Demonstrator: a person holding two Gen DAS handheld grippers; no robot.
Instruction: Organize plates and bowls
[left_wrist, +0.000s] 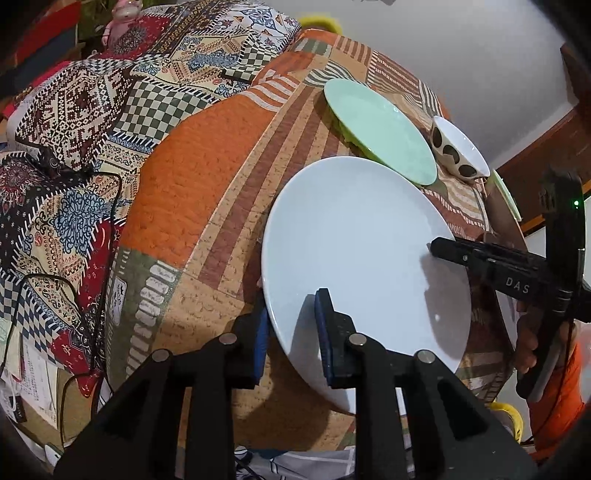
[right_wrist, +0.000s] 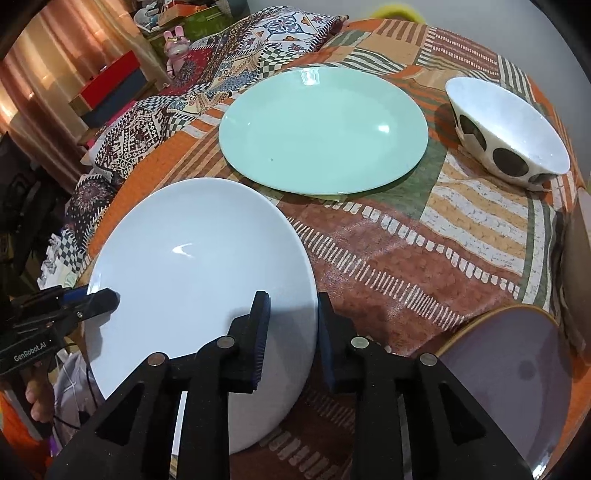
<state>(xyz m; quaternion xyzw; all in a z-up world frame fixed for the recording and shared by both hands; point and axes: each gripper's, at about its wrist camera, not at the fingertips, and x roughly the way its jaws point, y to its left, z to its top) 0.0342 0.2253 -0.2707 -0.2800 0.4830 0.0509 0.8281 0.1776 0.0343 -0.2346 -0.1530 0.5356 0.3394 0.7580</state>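
Note:
A large white plate (left_wrist: 354, 251) (right_wrist: 192, 258) is tilted over the near left part of the table. My left gripper (left_wrist: 291, 332) is shut on its left rim, with one blue pad under the plate and one on top. On the opposite rim my right gripper (right_wrist: 291, 332) is shut the same way. Each gripper shows in the other's view: the right gripper (left_wrist: 439, 251) and the left gripper (right_wrist: 107, 299). Behind the white plate a mint green plate (left_wrist: 380, 129) (right_wrist: 321, 129) lies flat. A white bowl with dark spots (left_wrist: 458, 147) (right_wrist: 509, 129) stands to its right.
A patchwork cloth (right_wrist: 406, 240) covers the round table. A greyish plate with a brown rim (right_wrist: 509, 369) sits at the near right edge. Patterned quilts (left_wrist: 110, 110) and cables (left_wrist: 92, 258) lie left of the table. A person's hand (left_wrist: 528, 347) holds the right gripper.

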